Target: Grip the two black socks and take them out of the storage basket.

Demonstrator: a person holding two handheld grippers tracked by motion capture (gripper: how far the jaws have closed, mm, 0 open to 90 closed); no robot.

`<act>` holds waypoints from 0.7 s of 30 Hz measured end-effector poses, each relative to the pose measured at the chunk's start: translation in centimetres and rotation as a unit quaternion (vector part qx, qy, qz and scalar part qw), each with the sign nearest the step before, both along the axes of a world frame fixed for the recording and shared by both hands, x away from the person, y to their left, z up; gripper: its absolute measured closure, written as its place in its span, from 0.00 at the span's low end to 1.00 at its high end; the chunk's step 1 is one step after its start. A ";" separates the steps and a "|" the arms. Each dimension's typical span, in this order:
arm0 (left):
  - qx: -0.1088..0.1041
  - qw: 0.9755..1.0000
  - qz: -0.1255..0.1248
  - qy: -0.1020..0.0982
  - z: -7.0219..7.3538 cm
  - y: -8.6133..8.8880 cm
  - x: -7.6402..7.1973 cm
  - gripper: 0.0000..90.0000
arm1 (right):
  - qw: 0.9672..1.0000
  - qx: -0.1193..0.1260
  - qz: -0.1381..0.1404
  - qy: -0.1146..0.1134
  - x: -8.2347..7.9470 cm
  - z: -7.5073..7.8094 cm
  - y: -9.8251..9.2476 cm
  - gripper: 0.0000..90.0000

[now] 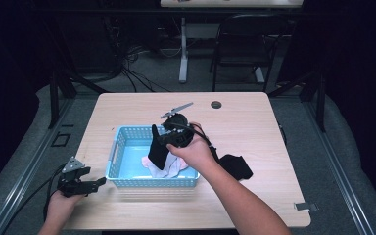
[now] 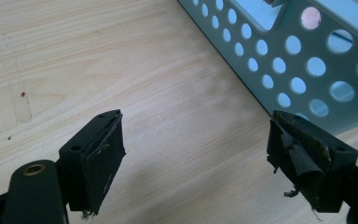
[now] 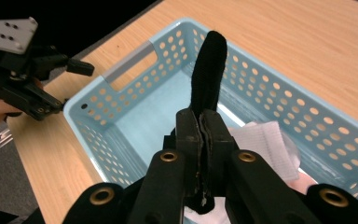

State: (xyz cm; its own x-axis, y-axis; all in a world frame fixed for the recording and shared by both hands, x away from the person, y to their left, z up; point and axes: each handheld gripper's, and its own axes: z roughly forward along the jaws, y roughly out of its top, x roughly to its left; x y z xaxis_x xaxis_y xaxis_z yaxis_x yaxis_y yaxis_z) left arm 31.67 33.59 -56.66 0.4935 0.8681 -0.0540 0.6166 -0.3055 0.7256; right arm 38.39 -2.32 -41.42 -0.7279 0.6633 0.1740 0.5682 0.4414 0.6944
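Note:
A black sock (image 1: 156,149) hangs over the light blue basket (image 1: 152,182), pinched at its upper part by my right gripper (image 1: 162,141), which is shut on it. In the right gripper view the sock (image 3: 208,70) sticks out past the closed jaws of the gripper (image 3: 204,123), above the basket (image 3: 126,65). A white sock (image 1: 169,169) (image 3: 265,144) lies on the basket floor with a bit of pink cloth (image 1: 146,160) beside it. My left gripper (image 1: 98,182) (image 2: 196,140) rests open on the table by the basket's (image 2: 307,70) near left corner, nothing between its jaws.
Another black sock (image 1: 235,165) lies on the wooden table (image 1: 245,122) right of the basket, behind my right forearm. A round cable hole (image 1: 216,104) sits near the far edge. A chair (image 1: 247,44) and a table leg stand on the floor beyond.

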 end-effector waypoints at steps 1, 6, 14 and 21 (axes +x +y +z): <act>0.000 1.000 0.000 0.000 0.0 0.0 0.0 0.21 | 1.000 0.002 -0.001 -0.004 -0.1 0.2 -0.1 0.97; -0.001 1.000 0.000 0.000 0.0 0.0 0.0 0.21 | 1.000 0.010 0.001 -0.014 -0.5 1.3 -0.5 0.97; -0.001 1.000 0.000 0.001 0.0 0.0 0.0 0.21 | 1.000 0.026 0.000 -0.018 -0.9 2.4 -1.4 0.97; -0.001 1.000 0.002 0.001 -0.1 0.0 0.0 0.21 | 0.999 0.040 -0.010 -0.025 -1.4 3.2 -3.0 0.97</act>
State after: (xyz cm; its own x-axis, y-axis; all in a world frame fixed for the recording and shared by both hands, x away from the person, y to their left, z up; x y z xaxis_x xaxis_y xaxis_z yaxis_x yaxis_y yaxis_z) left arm 31.72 33.63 -56.74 0.4908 0.8695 -0.0562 0.6184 -0.3022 0.7254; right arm 37.01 -5.28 -38.18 -0.7237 0.6632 0.1910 0.5407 0.3728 0.7541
